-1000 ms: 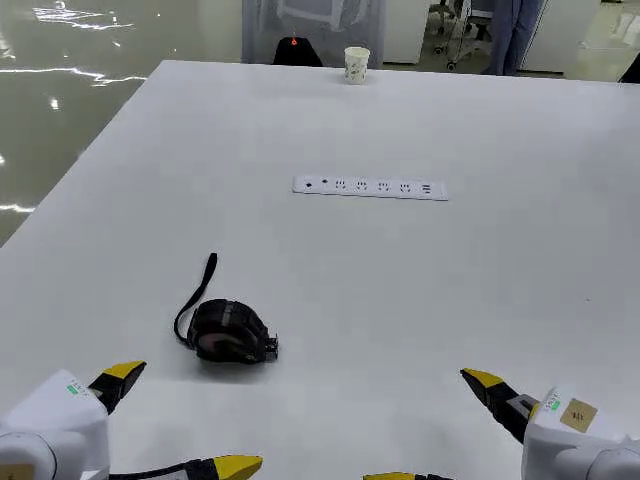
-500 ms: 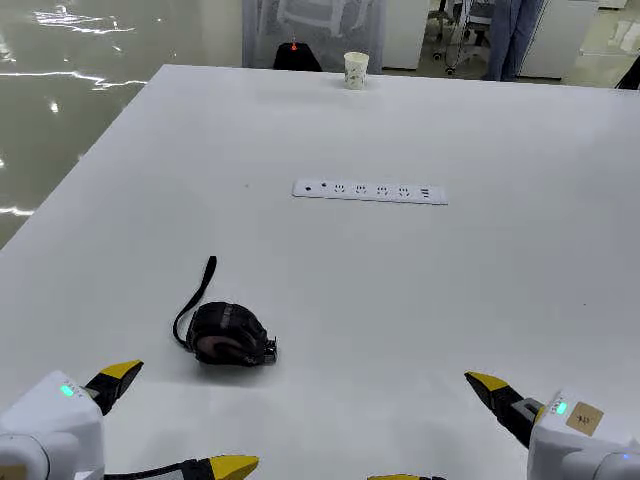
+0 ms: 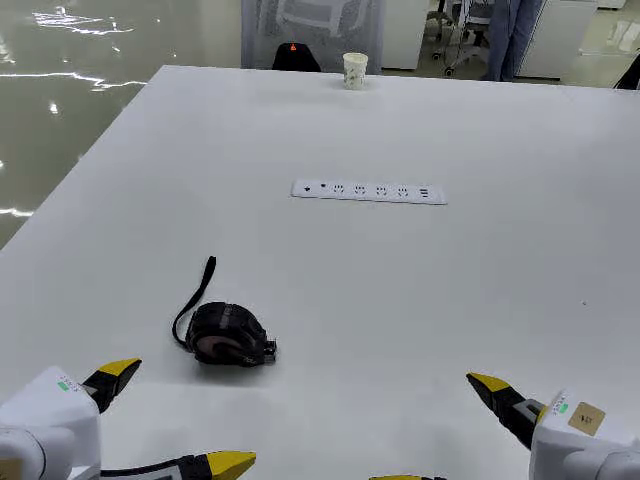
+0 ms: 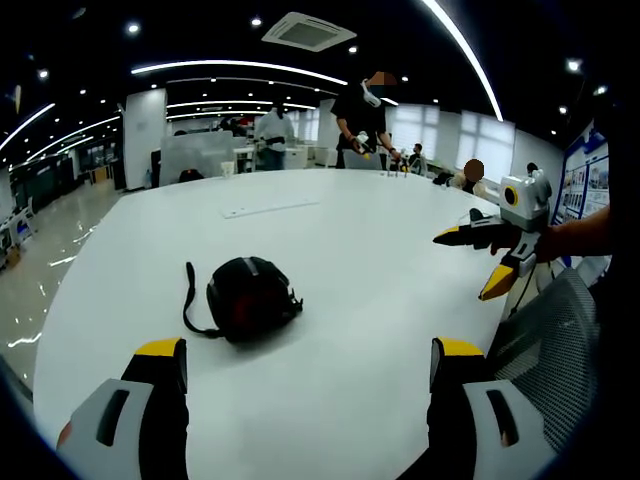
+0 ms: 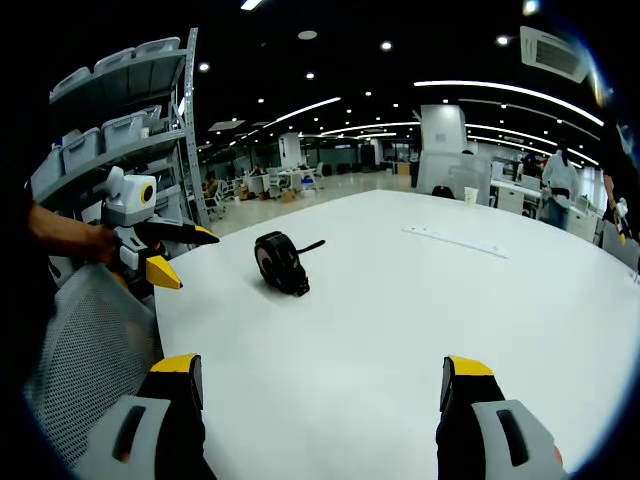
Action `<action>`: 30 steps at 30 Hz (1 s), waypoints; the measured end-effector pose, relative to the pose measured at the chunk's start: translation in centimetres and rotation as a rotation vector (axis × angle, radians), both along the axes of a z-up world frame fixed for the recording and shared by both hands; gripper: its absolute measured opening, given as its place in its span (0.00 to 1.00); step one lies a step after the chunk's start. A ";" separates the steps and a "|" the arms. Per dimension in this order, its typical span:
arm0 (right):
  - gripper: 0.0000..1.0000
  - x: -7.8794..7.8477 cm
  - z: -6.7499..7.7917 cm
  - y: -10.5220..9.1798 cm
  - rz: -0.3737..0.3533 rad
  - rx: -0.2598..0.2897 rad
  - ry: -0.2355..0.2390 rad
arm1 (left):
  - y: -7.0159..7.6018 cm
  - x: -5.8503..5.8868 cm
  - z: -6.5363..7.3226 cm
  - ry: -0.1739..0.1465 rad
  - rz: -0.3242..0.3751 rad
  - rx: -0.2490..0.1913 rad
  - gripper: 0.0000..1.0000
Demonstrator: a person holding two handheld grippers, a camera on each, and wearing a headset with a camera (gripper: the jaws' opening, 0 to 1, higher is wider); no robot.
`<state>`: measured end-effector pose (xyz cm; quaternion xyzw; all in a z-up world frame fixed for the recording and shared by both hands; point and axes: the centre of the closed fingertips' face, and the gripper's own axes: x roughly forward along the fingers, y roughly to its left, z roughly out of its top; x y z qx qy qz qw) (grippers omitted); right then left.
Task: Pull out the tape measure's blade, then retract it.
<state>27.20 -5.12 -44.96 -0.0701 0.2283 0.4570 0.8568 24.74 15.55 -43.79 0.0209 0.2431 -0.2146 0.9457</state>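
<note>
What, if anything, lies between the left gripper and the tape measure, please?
Nothing visible does. Only bare white table lies between the open left gripper and the tape measure. Its black strap trails off to one side, and the power strip sits well beyond it.

one tape measure (image 3: 228, 334), one power strip (image 3: 368, 190), one cup (image 3: 354, 70)

A long white table (image 3: 500, 300) runs away from here. A white power strip (image 3: 368, 190) lies flat near its middle, and a paper cup (image 3: 354, 69) stands upright at the far edge. Just behind the cup is what looks like a dark chair (image 3: 296, 57). The glossy floor (image 3: 60, 90) reflects the ceiling lights. A rack of grey bins (image 5: 120, 110) stands to one side.
</note>
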 end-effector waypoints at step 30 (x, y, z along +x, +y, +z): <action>0.99 -0.2 0.0 -0.2 0.000 0.000 0.002 | -0.1 0.0 0.2 0.010 -0.009 -0.005 0.99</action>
